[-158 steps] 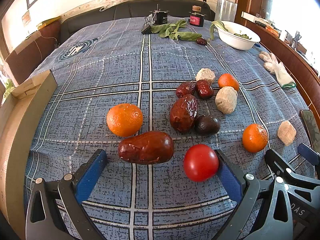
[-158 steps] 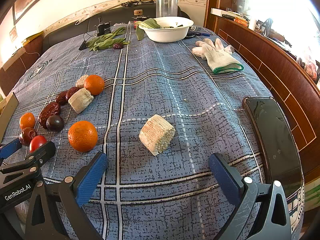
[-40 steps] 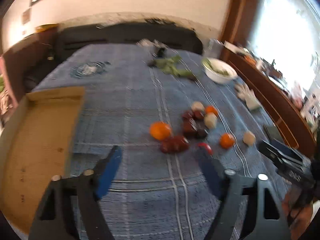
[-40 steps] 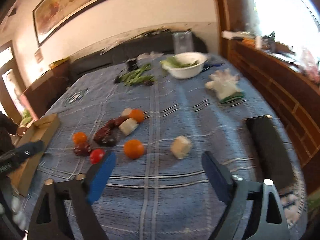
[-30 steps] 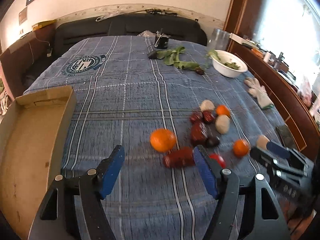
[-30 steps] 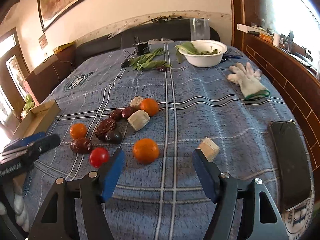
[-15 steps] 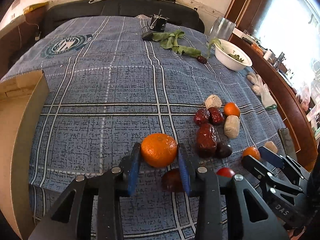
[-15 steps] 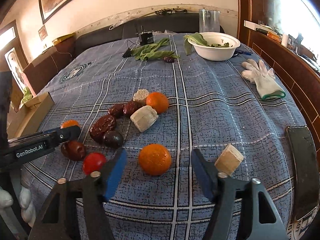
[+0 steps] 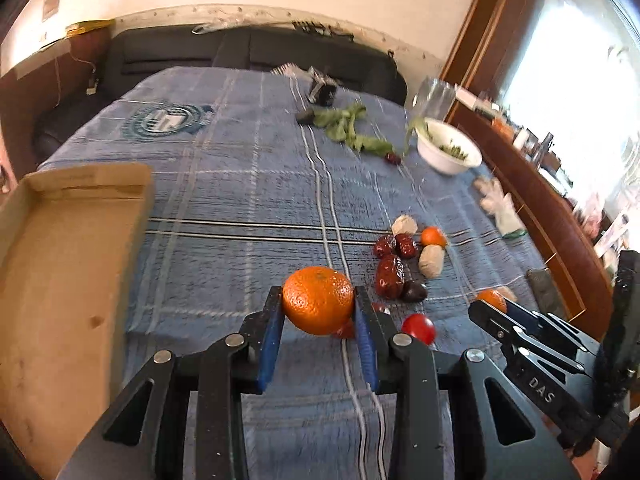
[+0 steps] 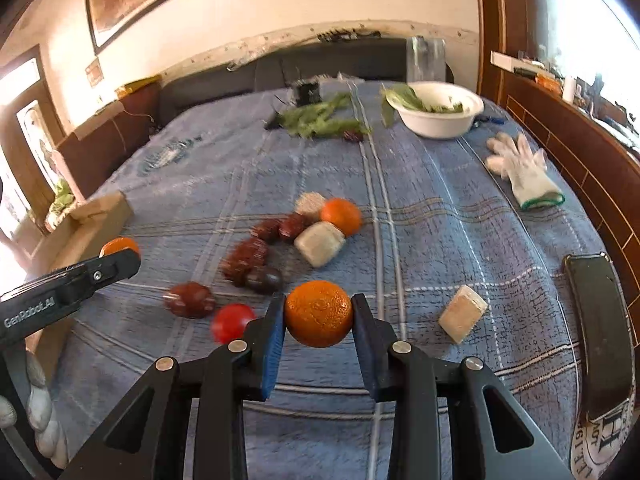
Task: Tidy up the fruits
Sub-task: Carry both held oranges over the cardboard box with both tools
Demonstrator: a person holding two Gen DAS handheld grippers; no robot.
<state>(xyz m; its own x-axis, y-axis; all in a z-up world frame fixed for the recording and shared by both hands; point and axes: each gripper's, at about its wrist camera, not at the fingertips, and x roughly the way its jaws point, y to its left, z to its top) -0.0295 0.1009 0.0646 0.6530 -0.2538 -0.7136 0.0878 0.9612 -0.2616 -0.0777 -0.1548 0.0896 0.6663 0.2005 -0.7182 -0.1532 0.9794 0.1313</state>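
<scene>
My left gripper [image 9: 319,308] is shut on an orange [image 9: 318,299] and holds it above the blue checked cloth. My right gripper [image 10: 319,316] is shut on a second orange [image 10: 319,313], also lifted. A third orange [image 10: 341,216] lies among dark red dates [image 10: 246,257], a dark plum [image 10: 264,279], a red tomato [image 10: 232,322] and pale beige blocks [image 10: 320,243]. One more beige block [image 10: 463,318] lies to the right. An open cardboard box [image 9: 60,280] stands at the left.
A white bowl of greens [image 10: 440,114], loose green leaves [image 10: 320,120] and a glass jar [image 10: 426,62] stand at the far end. White gloves [image 10: 524,170] and a dark phone [image 10: 600,320] lie along the right edge by a wooden rail.
Both grippers have closed on an orange each and lifted it off the cloth. The left gripper has swung back toward the cardboard box side.
</scene>
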